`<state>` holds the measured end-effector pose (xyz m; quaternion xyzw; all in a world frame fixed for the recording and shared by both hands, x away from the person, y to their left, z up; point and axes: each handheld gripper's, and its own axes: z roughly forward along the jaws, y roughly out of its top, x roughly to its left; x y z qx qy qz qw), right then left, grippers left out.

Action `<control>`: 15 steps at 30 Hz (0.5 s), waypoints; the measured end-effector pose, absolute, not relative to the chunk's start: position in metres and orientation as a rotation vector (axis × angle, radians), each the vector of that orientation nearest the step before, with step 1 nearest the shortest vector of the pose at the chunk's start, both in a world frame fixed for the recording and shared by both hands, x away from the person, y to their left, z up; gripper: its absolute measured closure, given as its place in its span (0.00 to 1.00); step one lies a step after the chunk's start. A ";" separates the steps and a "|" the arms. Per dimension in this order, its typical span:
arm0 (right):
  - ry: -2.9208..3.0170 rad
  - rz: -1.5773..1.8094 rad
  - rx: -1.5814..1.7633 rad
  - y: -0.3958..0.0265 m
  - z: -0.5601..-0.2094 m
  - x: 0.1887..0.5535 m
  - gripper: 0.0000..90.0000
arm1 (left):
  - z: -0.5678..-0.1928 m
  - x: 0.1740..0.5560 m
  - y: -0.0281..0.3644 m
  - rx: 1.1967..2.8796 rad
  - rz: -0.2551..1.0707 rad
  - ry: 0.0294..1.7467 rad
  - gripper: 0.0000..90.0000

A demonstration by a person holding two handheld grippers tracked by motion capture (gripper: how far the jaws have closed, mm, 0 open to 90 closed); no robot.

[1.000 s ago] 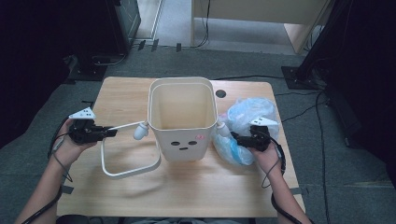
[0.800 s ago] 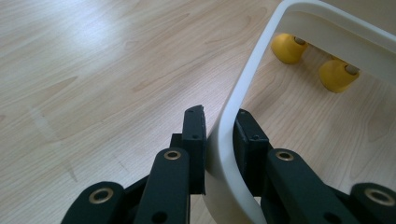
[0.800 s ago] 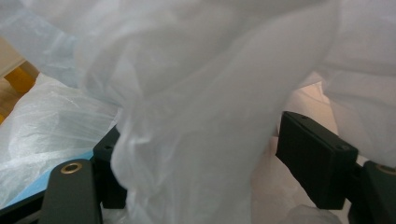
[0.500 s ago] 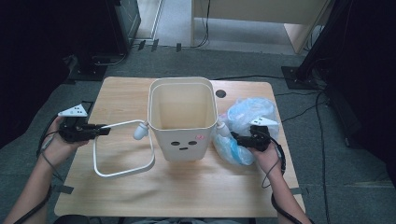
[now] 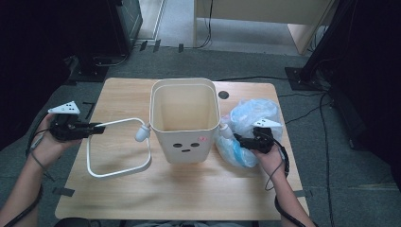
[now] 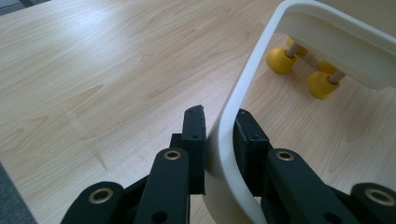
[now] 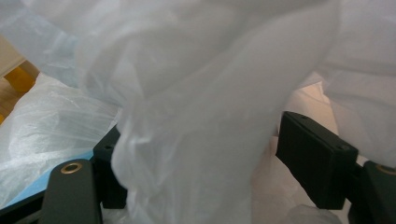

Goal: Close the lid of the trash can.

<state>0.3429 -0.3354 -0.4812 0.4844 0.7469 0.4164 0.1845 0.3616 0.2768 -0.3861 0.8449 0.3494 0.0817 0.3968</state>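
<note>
A light wooden table (image 5: 142, 198) with rounded corners stands on grey carpet (image 5: 359, 189). A dark round cable hole (image 5: 223, 95) sits in the tabletop toward 12 o'clock. Small strips of dark tape (image 5: 60, 191) mark the table edge at about 8 o'clock. Beyond the table, at 12 o'clock, a pale wooden desk or cabinet (image 5: 265, 12) rises from the floor, with black cables (image 5: 302, 101) trailing across the carpet toward 2 o'clock. At 10 o'clock stands a dark cabinet (image 5: 120, 19) on a black base. A black stand foot (image 5: 302, 75) rests at 2 o'clock. The far sides at 3 and 9 o'clock lie in deep shadow, while even overhead light falls on the tabletop.
</note>
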 end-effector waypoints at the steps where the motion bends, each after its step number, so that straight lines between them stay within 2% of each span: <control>1: 2.106 1.172 1.365 -0.335 -0.481 0.343 0.29 | -0.385 0.361 0.278 2.141 0.209 0.887 0.86; 15: 2.107 1.171 1.362 -0.335 -0.481 0.343 0.29 | -0.361 0.358 0.293 2.130 0.215 0.883 0.86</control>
